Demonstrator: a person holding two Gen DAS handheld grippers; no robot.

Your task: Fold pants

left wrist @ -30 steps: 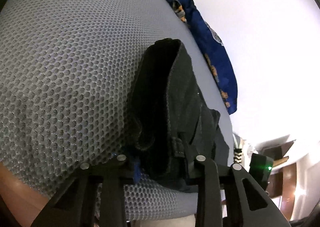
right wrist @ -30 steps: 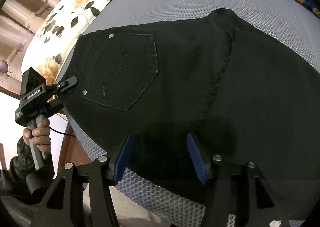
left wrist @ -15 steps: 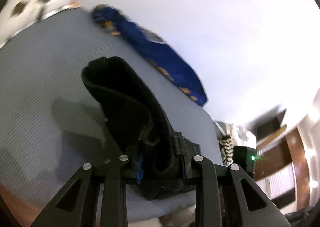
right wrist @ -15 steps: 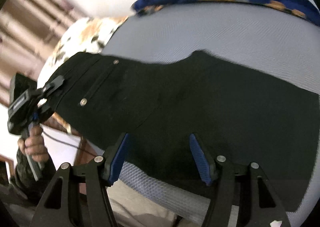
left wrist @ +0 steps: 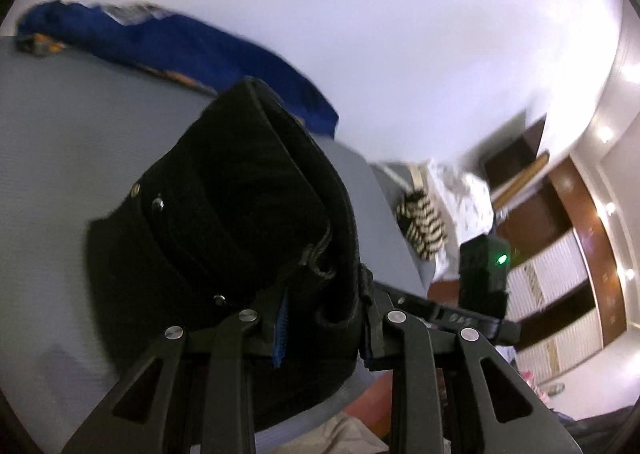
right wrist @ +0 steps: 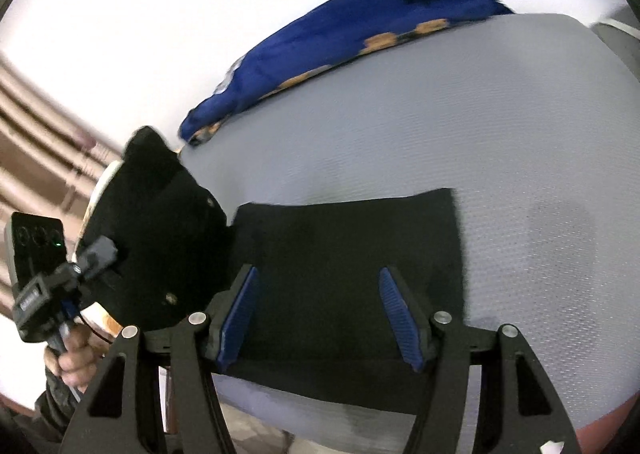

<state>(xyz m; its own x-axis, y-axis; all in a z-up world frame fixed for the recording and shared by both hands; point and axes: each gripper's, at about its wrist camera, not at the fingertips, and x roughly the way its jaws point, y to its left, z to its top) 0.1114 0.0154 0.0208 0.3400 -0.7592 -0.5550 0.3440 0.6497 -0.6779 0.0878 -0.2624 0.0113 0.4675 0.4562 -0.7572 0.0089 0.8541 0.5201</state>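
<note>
Black pants (right wrist: 344, 254) lie partly on the grey mesh bed surface (right wrist: 500, 141), near edge, w/ the waist end lifted off at left. Left gripper (left wrist: 324, 318) is clamped on the bunched waistband: fabric fills the narrow gap betw. its 2 fingers, rivets and a belt loop show just above. Judging by that, the waist is held up so it can be carried across the legs for a fold.

Right gripper (right wrist: 320, 318) sits low over the flat part of the pants, blue pads (right wrist: 240, 314) standing wide apart. Cloth lies betw. and under them, but whether the pads actually pinch a fold or just hover I can't tell; the near hem is hidden behind the fingers. Prob. it anchors or holds the other edge so both ends travel together.

A hand (right wrist: 70, 358) grips the left tool's handle at far left in the right wrist view; arm mostly cut off. Blue patterned cloth (right wrist: 360, 33) lies along the far edge by the white wall (left wrist: 400, 33), well apart from the pants. Both views are motion-blurred, so the fold line and the leg ends are hard to make out. A striped item (left wrist: 420, 230) at right is too blurred to identify.
</note>
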